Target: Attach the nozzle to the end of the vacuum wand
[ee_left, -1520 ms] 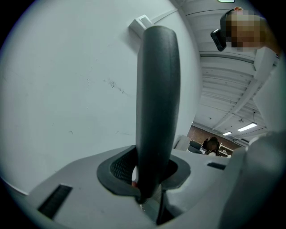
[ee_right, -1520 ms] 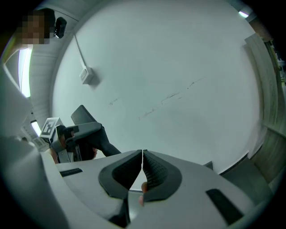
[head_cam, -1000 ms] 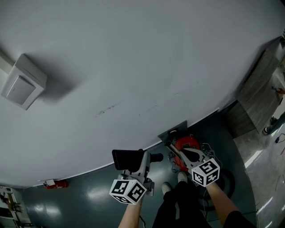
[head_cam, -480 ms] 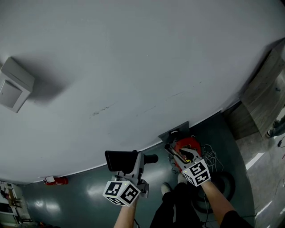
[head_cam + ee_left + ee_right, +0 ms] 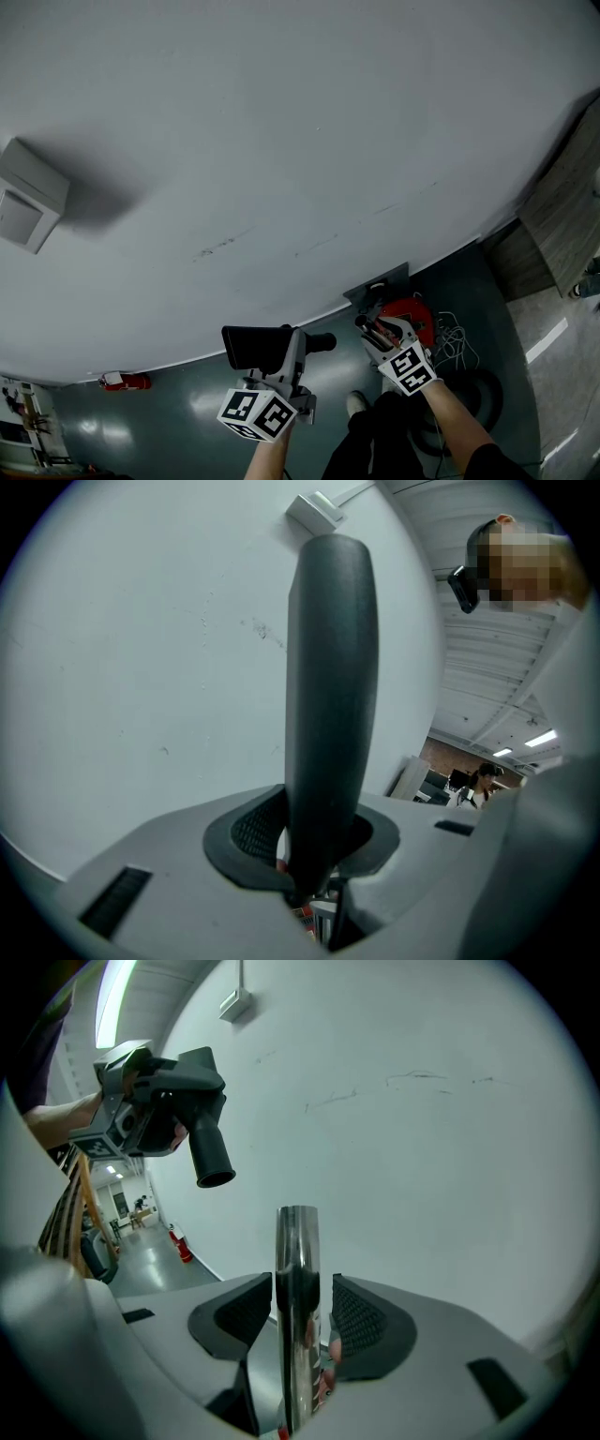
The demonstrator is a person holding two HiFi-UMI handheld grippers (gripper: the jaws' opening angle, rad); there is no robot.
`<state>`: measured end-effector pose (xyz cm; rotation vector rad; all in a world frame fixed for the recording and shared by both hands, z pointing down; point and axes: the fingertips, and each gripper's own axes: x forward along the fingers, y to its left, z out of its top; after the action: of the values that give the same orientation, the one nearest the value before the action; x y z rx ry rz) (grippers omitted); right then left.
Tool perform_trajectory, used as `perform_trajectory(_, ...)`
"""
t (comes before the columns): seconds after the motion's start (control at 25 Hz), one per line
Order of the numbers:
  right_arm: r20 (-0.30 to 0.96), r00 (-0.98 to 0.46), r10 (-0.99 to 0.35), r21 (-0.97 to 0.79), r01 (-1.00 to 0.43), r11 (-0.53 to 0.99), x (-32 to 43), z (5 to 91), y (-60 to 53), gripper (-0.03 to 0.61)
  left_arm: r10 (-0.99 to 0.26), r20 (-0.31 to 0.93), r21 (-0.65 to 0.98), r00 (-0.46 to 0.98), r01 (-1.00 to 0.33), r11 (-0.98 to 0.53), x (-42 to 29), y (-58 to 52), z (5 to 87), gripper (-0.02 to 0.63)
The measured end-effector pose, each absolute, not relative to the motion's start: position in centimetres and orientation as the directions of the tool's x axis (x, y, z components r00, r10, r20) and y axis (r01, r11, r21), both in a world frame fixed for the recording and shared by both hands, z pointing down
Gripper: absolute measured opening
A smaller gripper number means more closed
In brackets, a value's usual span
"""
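Around the wand, white wall, red vacuum, loose cables

Nozzle looked smooth matt black plastic. Wand was polished metal, mirror-bright, reflections along tube. Left gripper shell looked matt grey plastic; pads dark, finely cross-hatched. Wall was matt white paint, few faint scuffs. Floor showed glossy grey-green sheen. Vacuum body was shiny red plastic. Cabinet showed grey wood grain.

Chrome wand upright between fingers, which have just been opening; slim gap each side. Black nozzle up-left beyond fingers, mouth down.
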<state>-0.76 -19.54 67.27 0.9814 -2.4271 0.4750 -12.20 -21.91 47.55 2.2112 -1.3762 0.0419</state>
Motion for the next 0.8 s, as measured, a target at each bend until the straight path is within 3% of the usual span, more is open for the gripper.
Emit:
perform_trajectory(0.48, 0.581, -0.627, -0.519, -0.079, -0.678, 0.731, -2.4, 69.7, -20.5, 0.192, -0.815, 0.31, 0.425, 0.489, -0.838, -0.341, -11.2, -22.6, 48.6, 0.091)
perform_trajectory(0.64, 0.573, -0.622, -0.533, -0.06, -0.681, 0.73, -2.5, 69.6, -20.6, 0.143, -0.814, 0.313, 0.424, 0.49, -0.839, -0.342, -11.2, -22.7, 48.6, 0.091)
perform_trajectory(0.8, 0.579, -0.622, -0.527, -0.061, -0.678, 0.733, -2.5, 69.7, -20.5, 0.135, -0.812, 0.312, 0.424, 0.493, -0.837, -0.346, -11.2, -22.8, 48.5, 0.091)
